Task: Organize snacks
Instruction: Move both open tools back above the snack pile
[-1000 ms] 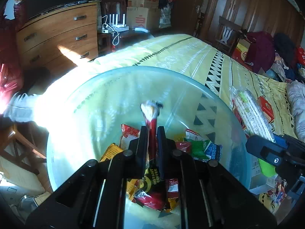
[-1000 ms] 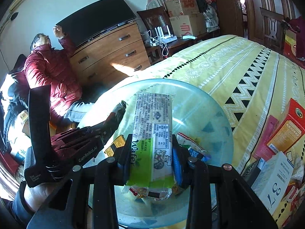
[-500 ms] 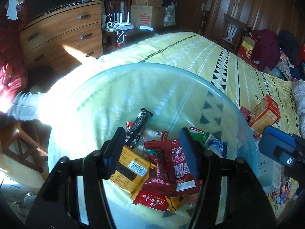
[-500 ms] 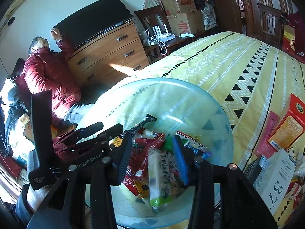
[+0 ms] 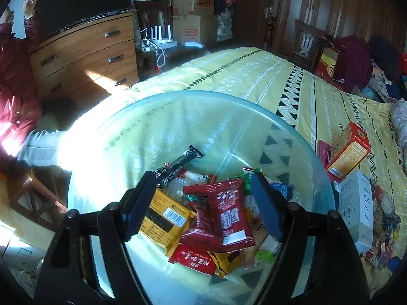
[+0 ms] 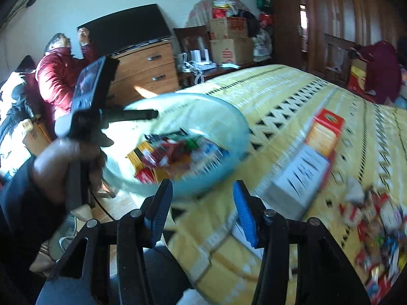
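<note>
A clear glass bowl (image 5: 292, 132) sits on the yellow patterned bed and holds a heap of snack packets: red sachets (image 5: 230, 216), a yellow pack (image 5: 165, 218) and a black stick pack (image 5: 178, 164). My left gripper (image 5: 203, 198) is open and empty just above the heap. In the blurred right wrist view the bowl (image 6: 236, 127) lies ahead to the left. My right gripper (image 6: 202, 209) is open and empty over the bed, near the bowl's rim. The left gripper's body (image 6: 91, 101) shows at left, held in a hand.
An orange box (image 5: 348, 150) and a white box (image 5: 356, 211) lie on the bed right of the bowl, with loose snacks (image 6: 376, 231) beyond. A wooden dresser (image 5: 84, 56), cardboard boxes (image 5: 193, 20) and a seated person in red (image 6: 56, 76) are behind.
Both grippers opened and dropped their packets, the coffee stick and the green wafer pack, into the bowl. The right gripper has since swung right and back from the bowl.
</note>
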Available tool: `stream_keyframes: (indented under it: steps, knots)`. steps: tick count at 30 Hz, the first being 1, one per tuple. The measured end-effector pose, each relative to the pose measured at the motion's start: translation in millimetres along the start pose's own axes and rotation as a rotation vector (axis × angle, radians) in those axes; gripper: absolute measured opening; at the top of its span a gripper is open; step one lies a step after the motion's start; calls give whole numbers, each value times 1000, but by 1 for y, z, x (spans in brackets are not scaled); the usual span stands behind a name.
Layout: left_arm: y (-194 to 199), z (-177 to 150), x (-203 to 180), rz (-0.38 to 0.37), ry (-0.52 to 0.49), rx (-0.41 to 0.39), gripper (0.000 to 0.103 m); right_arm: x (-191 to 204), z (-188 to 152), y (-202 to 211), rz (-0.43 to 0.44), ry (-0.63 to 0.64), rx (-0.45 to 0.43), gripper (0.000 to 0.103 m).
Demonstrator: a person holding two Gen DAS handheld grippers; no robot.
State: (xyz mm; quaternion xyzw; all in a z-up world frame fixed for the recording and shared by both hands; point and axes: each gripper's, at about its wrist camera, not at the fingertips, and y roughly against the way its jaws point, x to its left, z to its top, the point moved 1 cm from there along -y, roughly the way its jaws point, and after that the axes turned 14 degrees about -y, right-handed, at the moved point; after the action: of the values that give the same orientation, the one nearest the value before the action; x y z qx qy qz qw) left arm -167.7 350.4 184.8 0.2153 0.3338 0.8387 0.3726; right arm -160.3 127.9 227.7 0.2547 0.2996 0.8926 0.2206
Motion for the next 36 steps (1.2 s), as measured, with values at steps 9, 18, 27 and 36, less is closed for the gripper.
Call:
stream_keyframes:
  steps: [9,18,27,36]
  knots:
    - [72,1,-75,-109,-65,-268,103,-89,-83,67,-216,-152,8,67]
    - [111,-26,-249,-417,-492,-335,103,-166,-142,95,-236,-410,67,70]
    - [34,-92,-360,-659,-659,92,98,-232,-174,113,-280,-516,71,70]
    - [-25,-136,-454,-733,-761,345,78,-285,-202,127,-274,-640,56,70]
